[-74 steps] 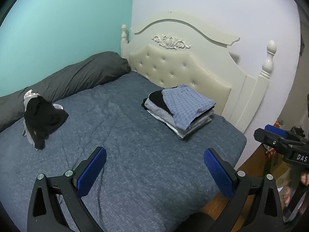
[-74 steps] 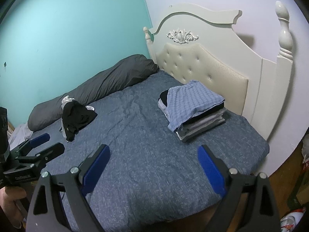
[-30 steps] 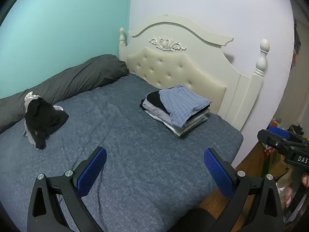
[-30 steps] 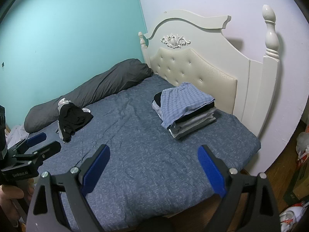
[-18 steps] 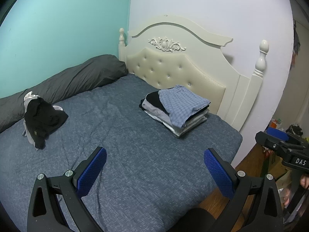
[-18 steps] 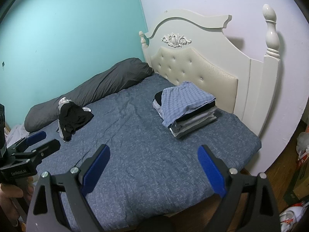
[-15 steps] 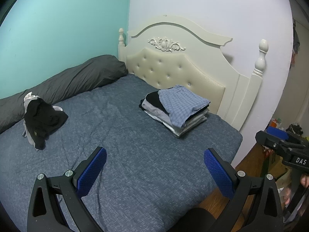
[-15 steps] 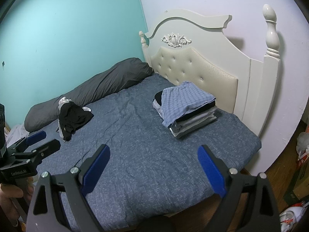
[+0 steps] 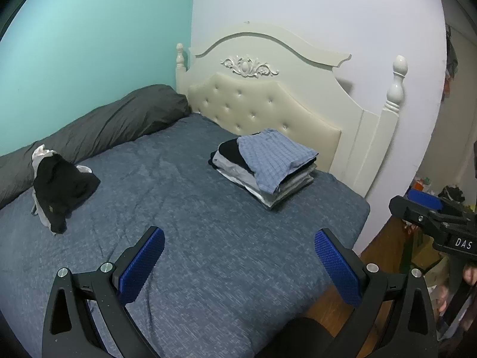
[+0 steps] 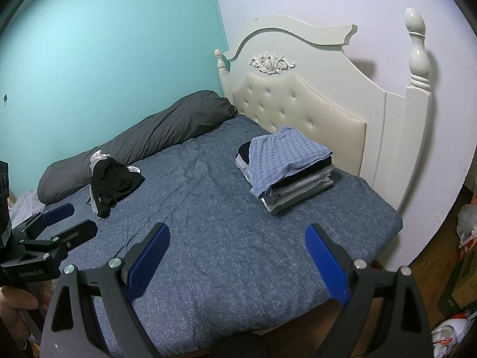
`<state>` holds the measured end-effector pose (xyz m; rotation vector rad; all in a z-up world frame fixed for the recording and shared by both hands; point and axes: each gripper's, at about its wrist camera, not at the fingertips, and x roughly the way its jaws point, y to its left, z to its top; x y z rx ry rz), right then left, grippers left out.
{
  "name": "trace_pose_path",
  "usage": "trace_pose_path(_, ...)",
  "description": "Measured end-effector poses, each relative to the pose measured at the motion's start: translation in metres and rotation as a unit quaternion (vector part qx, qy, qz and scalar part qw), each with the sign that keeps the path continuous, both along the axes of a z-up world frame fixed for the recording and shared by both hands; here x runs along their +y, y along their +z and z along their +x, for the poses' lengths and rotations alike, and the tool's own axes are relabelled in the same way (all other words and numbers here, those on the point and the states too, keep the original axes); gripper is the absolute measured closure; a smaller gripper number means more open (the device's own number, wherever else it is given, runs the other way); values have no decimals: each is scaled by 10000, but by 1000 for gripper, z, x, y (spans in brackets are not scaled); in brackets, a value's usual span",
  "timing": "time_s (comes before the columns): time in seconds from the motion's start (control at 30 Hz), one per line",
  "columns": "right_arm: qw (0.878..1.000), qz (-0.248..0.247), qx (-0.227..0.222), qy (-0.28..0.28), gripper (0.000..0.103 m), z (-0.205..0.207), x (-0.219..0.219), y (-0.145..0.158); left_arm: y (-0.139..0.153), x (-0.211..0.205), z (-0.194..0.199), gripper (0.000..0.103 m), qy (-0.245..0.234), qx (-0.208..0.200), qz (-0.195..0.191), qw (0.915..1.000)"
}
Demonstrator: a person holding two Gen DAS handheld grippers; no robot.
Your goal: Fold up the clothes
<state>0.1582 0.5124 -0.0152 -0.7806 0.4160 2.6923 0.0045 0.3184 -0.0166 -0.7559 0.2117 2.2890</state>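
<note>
Blue-padded black left gripper [image 9: 238, 256] and right gripper [image 10: 237, 252] hover spread wide, empty, above the blue-grey bedspread [image 9: 184, 208]. Crumpled black-and-white clothes [image 9: 58, 186] lie by the dark grey bolster [image 9: 98, 131]; a folded stack [image 9: 265, 167] (checked blue on top) sits near the cream tufted headboard [image 9: 262, 110].

Folded stack [image 9: 265, 167] on bed [image 9: 193, 223]

Bed with blue-grey cover [image 9: 184, 238] fills the centre. Cream tufted headboard [image 9: 268, 110] at 1 o'clock, against a white wall. Long dark grey bolster [image 10: 149, 137] at 10 o'clock, along the teal wall [image 10: 104, 44]. Cardboard box [image 10: 459, 283] and white shoe [image 10: 450, 332] on the wood floor at 4 o'clock.
</note>
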Motion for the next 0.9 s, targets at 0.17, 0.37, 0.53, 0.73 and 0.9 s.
trace_pose_path(0.17, 10000, 3, 4, 2, 10, 1, 0, 0, -1, 1, 0, 0, 20, 19, -31, 10000)
trace_pose_path(0.37, 10000, 7, -20, -14, 10, 1, -1, -1, -1, 0, -2, 0, 84, 10, -40, 10000)
trace_pose_path(0.53, 10000, 7, -49, -20, 10, -1, 0, -2, -1, -1, -3, 0, 118, 10, -43, 9999)
trace_pose_path(0.73, 10000, 3, -66, -24, 10, -1, 1, -4, -1, -2, -4, 0, 147, 21, -65, 9999)
trace_pose_path(0.9, 10000, 1, -77, -27, 10, -1, 0, -5, -2, -2, -3, 0, 133, 4, -69, 9999)
